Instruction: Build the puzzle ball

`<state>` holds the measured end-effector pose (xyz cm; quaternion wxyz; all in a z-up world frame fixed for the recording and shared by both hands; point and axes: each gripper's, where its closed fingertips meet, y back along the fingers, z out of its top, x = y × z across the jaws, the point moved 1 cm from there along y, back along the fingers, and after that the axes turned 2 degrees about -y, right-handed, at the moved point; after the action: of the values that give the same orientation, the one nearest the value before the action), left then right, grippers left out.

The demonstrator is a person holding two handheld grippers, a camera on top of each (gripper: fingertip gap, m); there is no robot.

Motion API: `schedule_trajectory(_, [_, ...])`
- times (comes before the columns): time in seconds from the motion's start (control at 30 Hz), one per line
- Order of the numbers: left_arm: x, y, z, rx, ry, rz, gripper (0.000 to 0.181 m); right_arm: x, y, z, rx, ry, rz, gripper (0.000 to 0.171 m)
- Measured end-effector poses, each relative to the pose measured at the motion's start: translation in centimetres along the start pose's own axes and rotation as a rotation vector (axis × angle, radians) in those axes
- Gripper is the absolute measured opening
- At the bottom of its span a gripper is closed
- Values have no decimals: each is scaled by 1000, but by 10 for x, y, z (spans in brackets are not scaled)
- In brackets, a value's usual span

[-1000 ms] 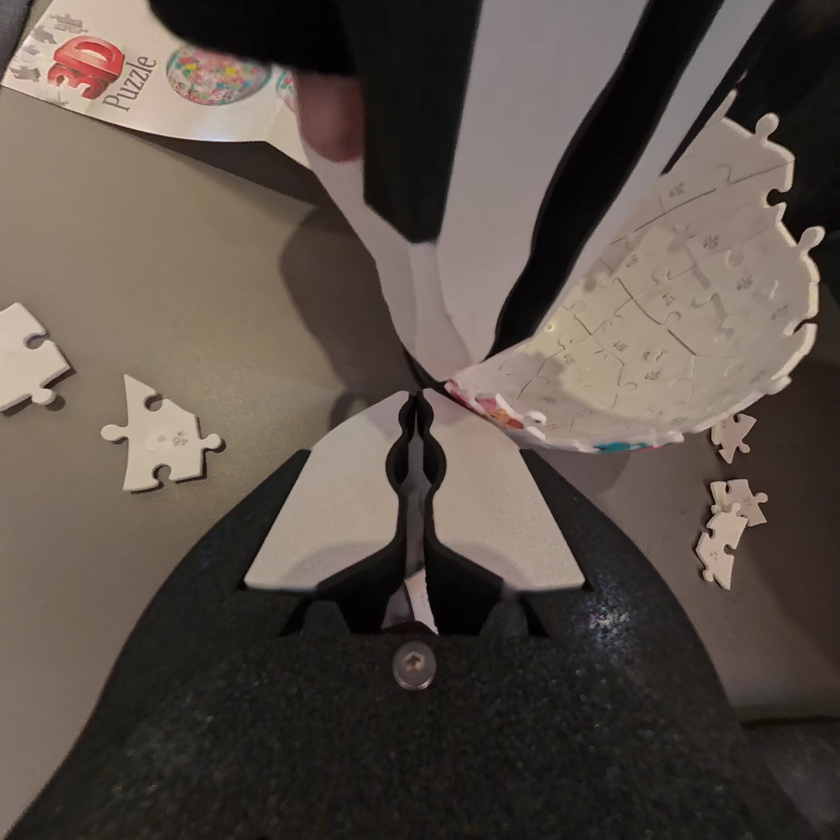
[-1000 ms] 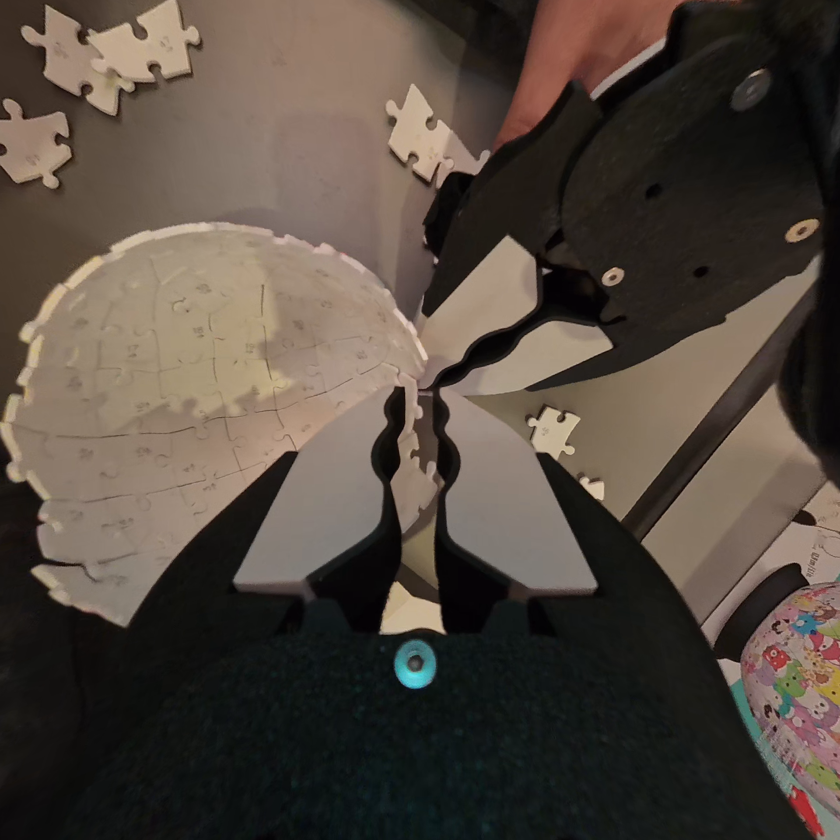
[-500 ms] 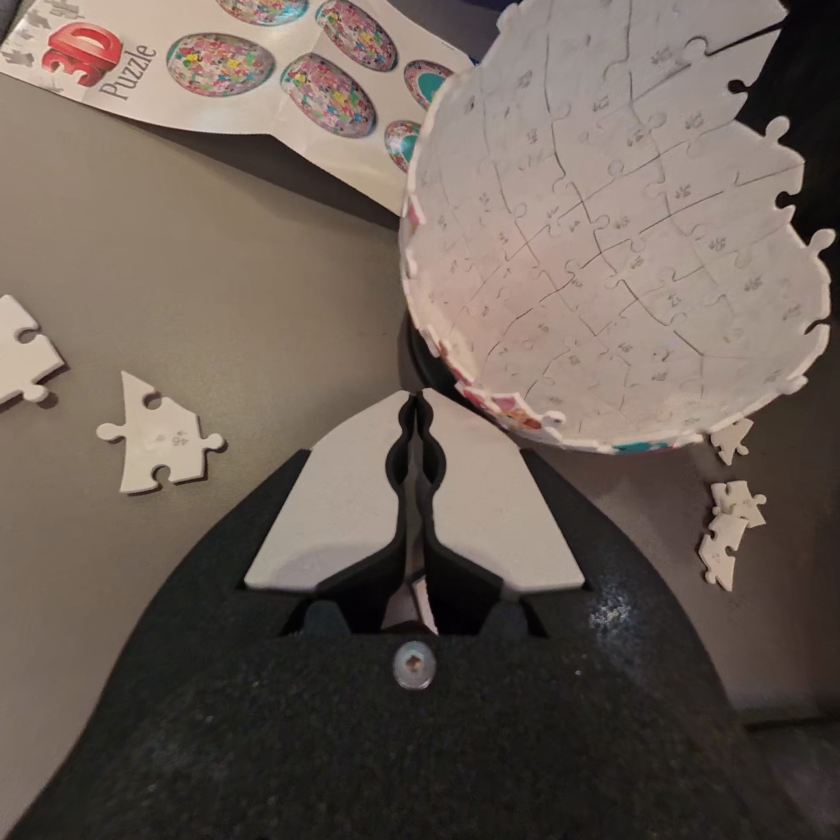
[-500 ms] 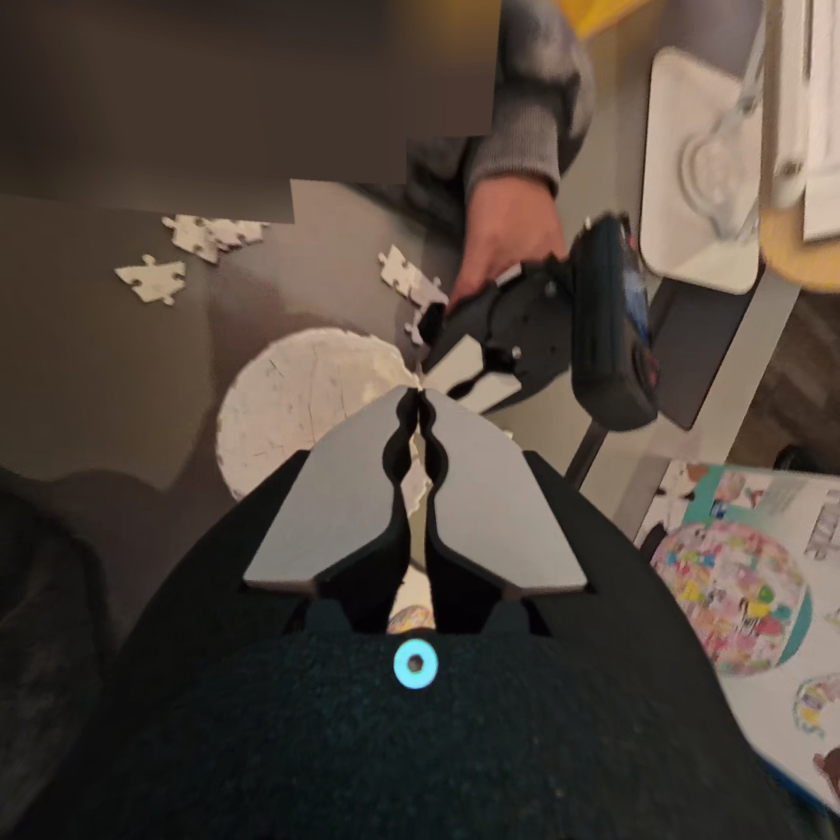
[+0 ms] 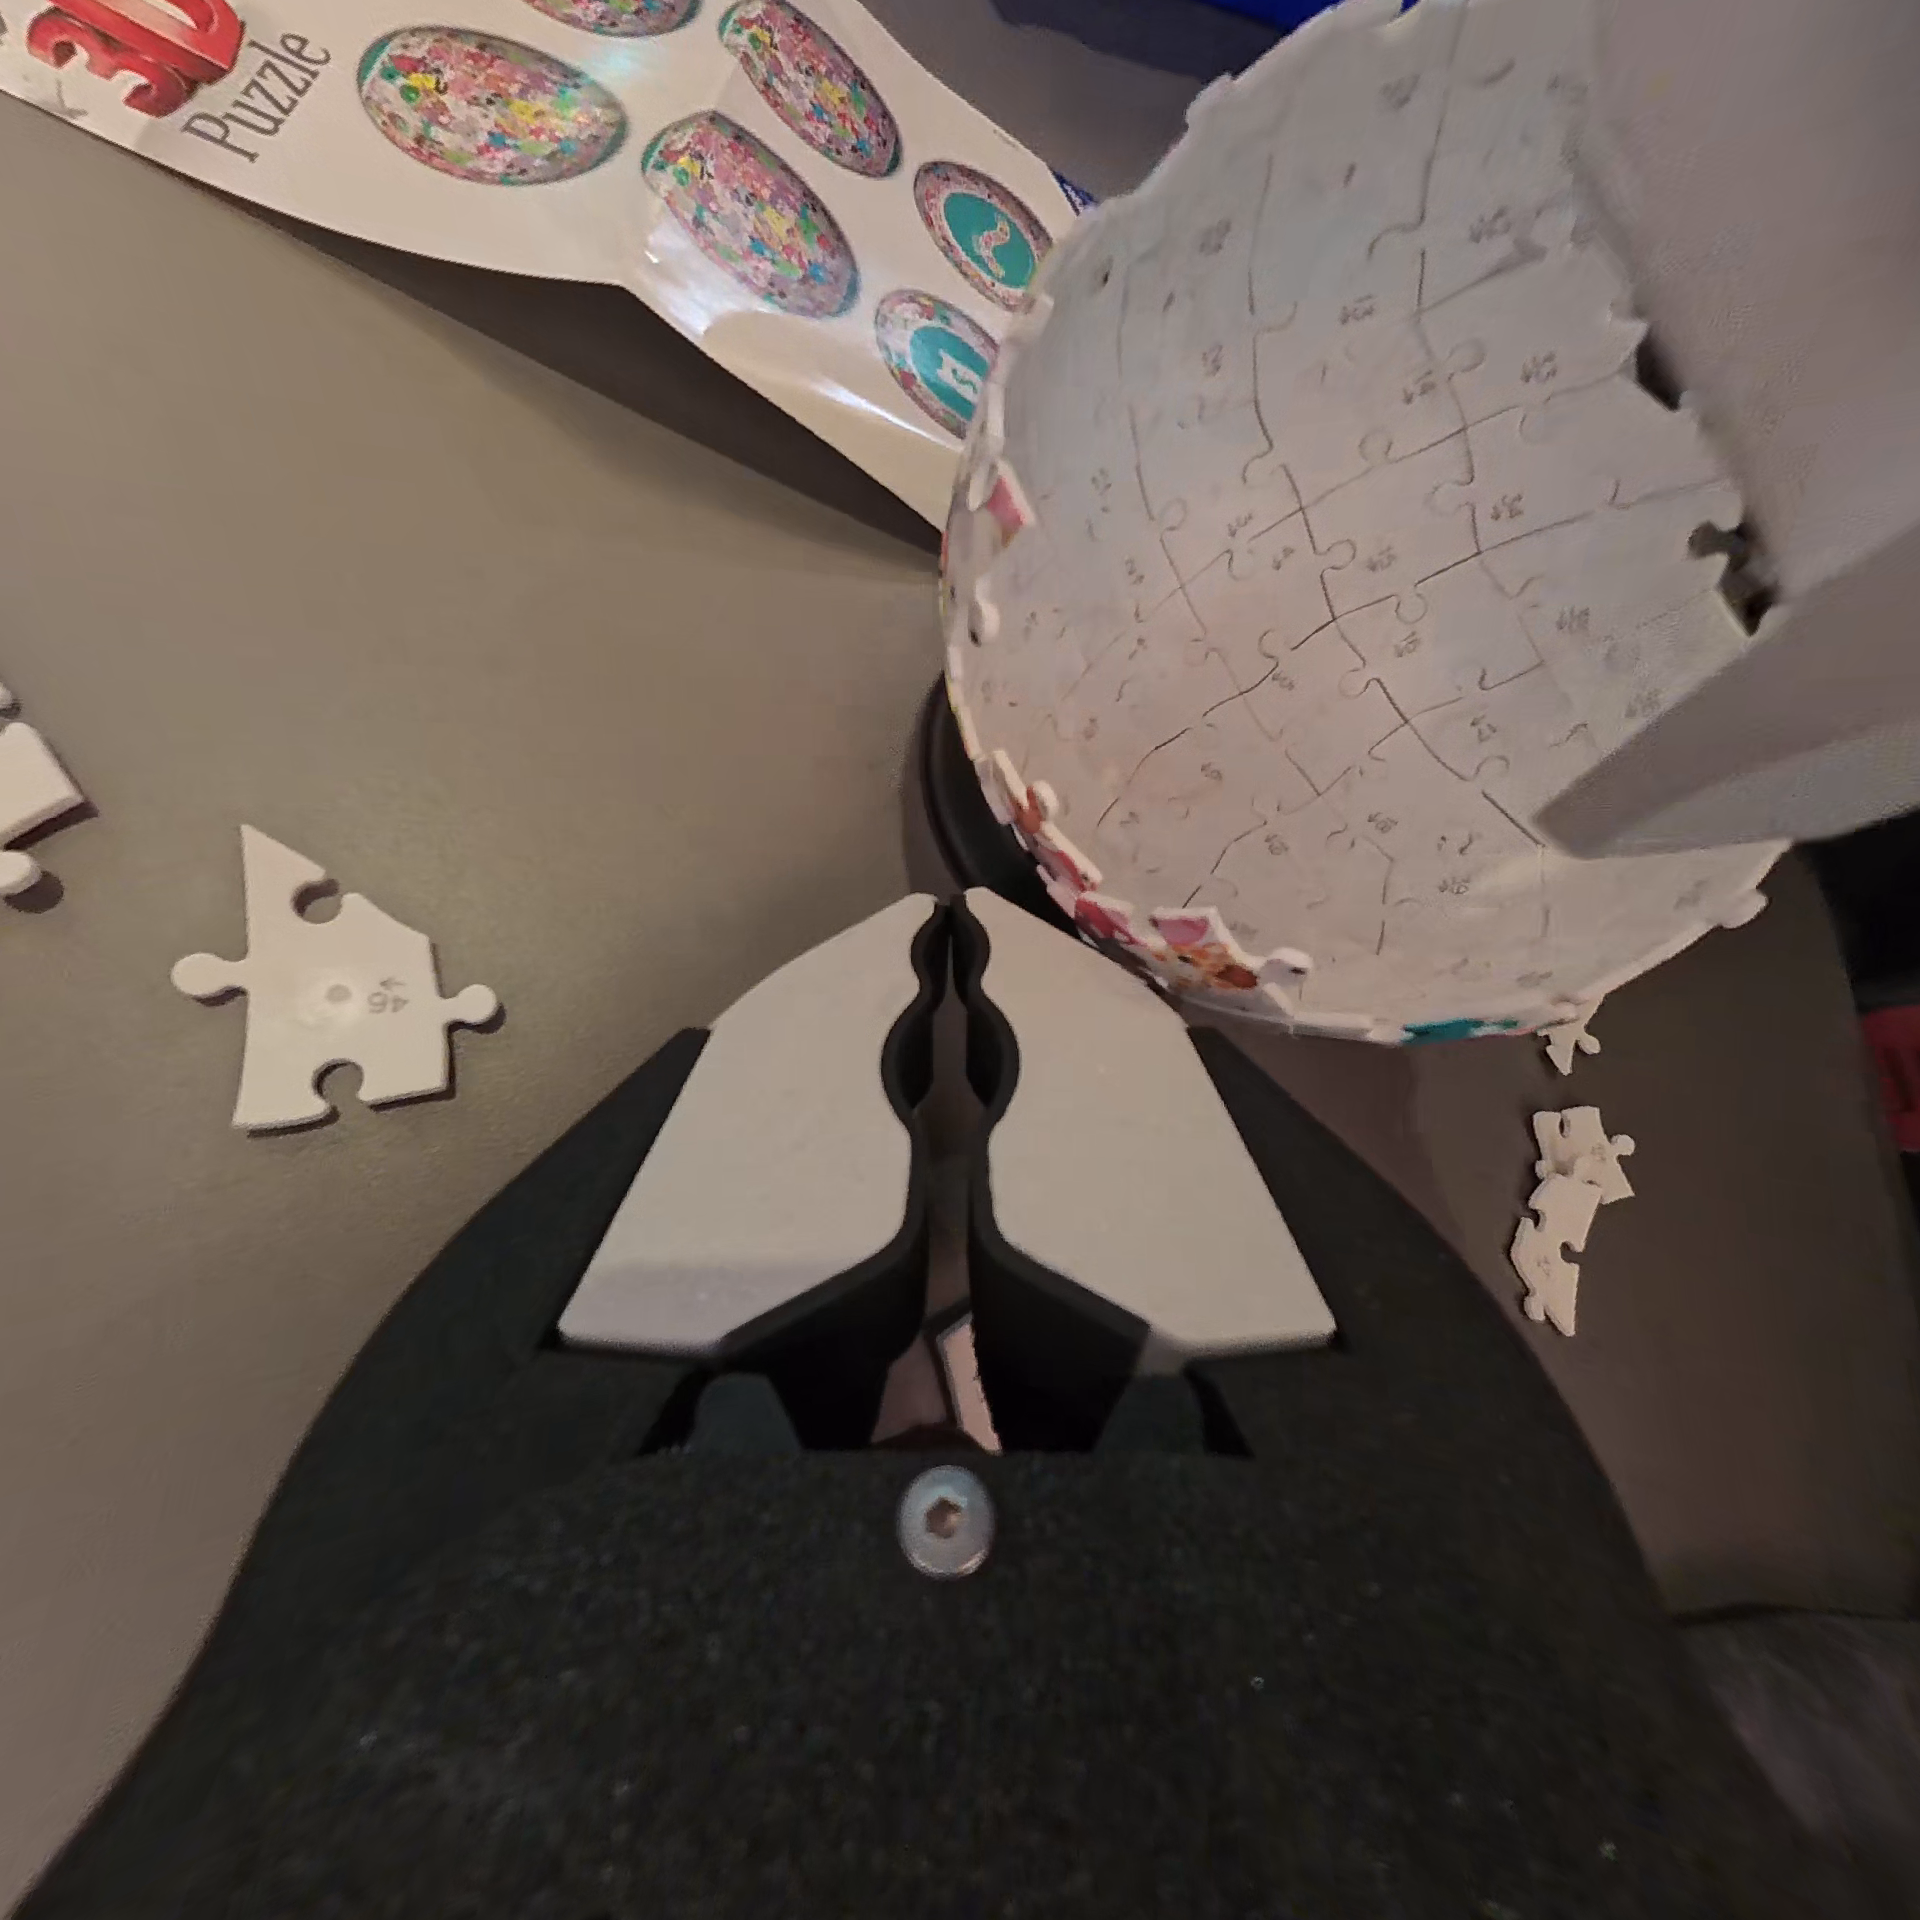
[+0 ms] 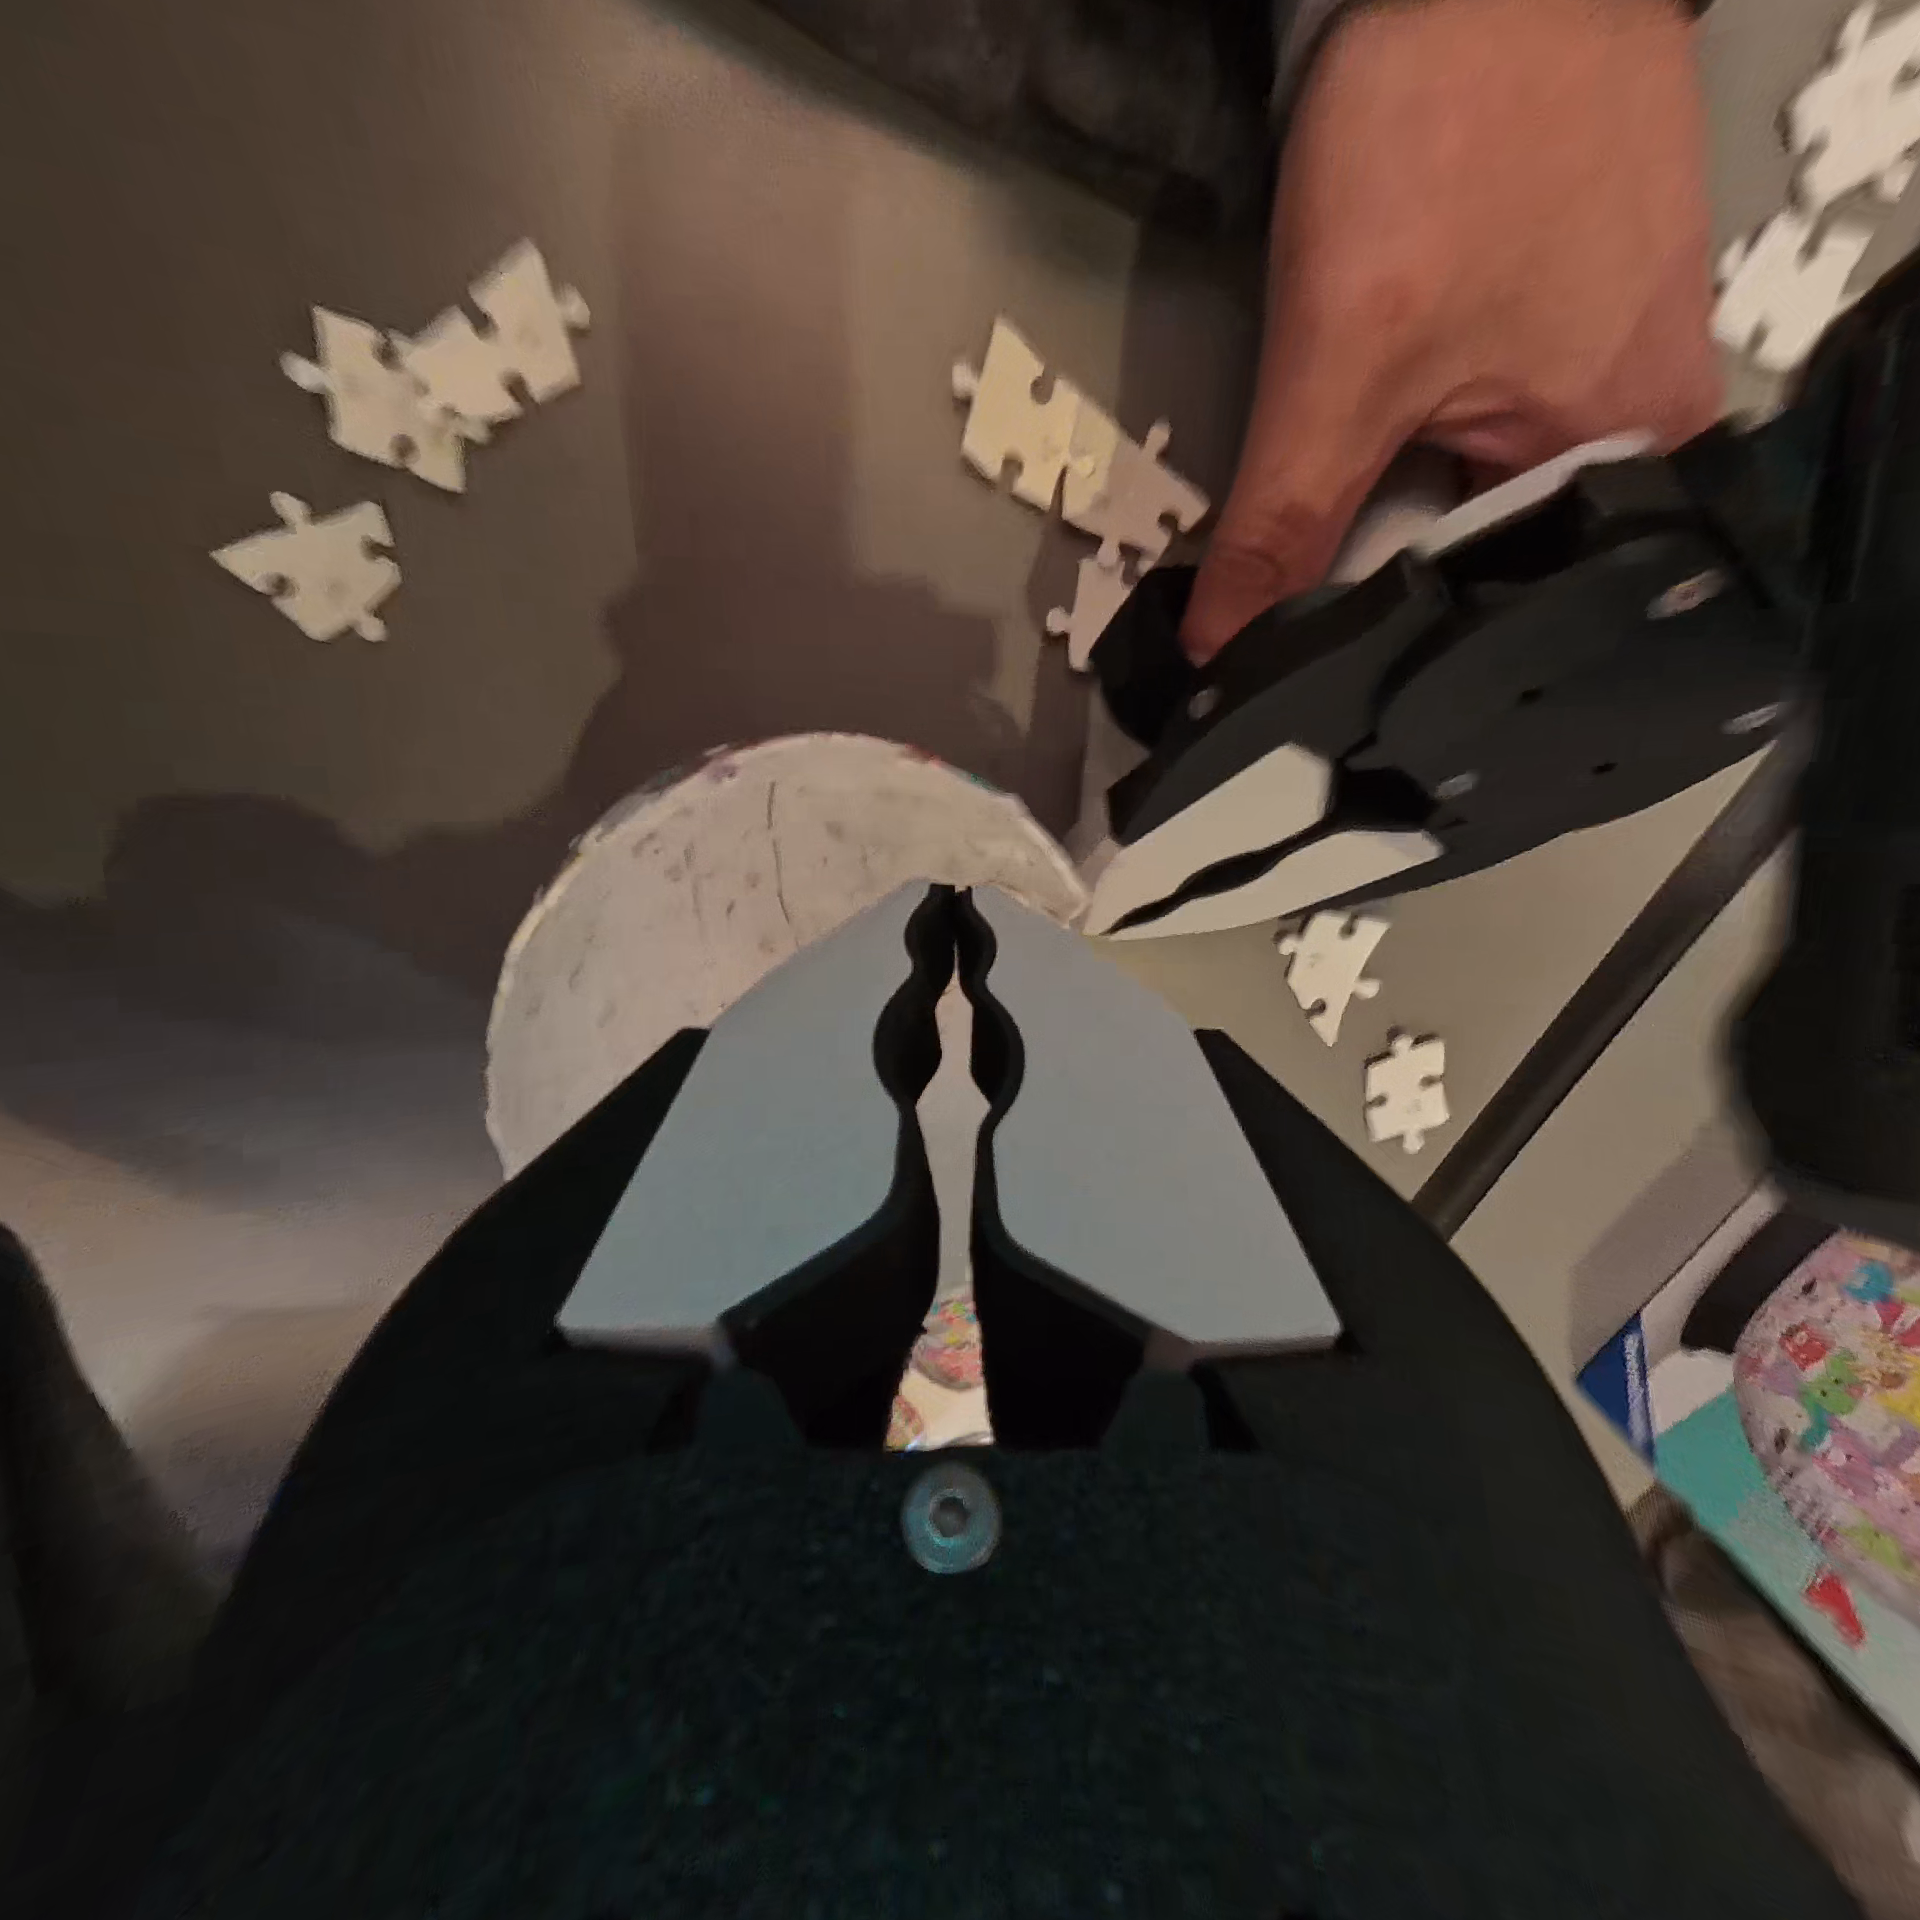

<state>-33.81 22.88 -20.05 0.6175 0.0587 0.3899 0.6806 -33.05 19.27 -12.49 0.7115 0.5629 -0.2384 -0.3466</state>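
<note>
The half-built puzzle ball (image 5: 1351, 582) sits on a black stand (image 5: 961, 821) with its white inner side facing me. It also shows, blurred, in the right wrist view (image 6: 717, 914). My left gripper (image 5: 951, 914) is shut, and its tips lie just left of the ball's lower rim, with nothing seen between them. It also shows in the right wrist view (image 6: 1096, 914), held by a hand (image 6: 1455, 312). My right gripper (image 6: 951, 899) is shut above the ball, with nothing seen in it. One of its grey fingers (image 5: 1766, 644) reaches over the ball's right edge.
Loose white pieces lie on the grey table: one to the left (image 5: 322, 997), two to the right (image 5: 1569, 1205), several beyond the ball (image 6: 436, 395) (image 6: 1070, 447). The printed instruction sheet (image 5: 623, 156) lies at the back. A puzzle box (image 6: 1829, 1455) stands past the table's edge (image 6: 1610, 1039). One gripper's finger ends stand about 8 cm off the other's. My right gripper's tips are some 15 cm from the ball (image 6: 436, 395). It is also in sight in the left wrist view (image 5: 1574, 1174).
My right gripper left the ball's rim, rose well away, then came back down over the ball. Its jaws stand closer together than a second ago. My left gripper has hardly moved.
</note>
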Motion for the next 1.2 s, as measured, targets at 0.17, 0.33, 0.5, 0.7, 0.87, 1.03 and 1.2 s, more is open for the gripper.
schedule_trajectory(0.17, [-1, 0, 0, 0, -4, -3, 0, -1, -13, -24, 166, -108, -100, 0])
schedule_trajectory(0.33, [-2, 0, 0, 1, -4, -15, 0, -5, -24, -17, 244, -207, -65, 0])
schedule_trajectory(0.5, [-3, -1, -1, 4, -10, -21, 0, -4, -41, -19, 354, -200, -30, 0])
schedule_trajectory(0.7, [-4, -1, -1, 3, 3, -37, 0, 0, -41, -35, 444, -221, -35, 0])
schedule_trajectory(0.87, [-5, -2, -1, 7, -5, -40, 0, -4, -50, -35, 445, -217, -49, 0])
schedule_trajectory(1.03, [-7, -3, -1, 12, -24, -30, 0, -9, -51, -38, 452, -238, -70, 0])
schedule_trajectory(1.2, [-6, -3, 0, 5, -11, -34, 0, -2, -49, -36, 451, -220, -44, 0])
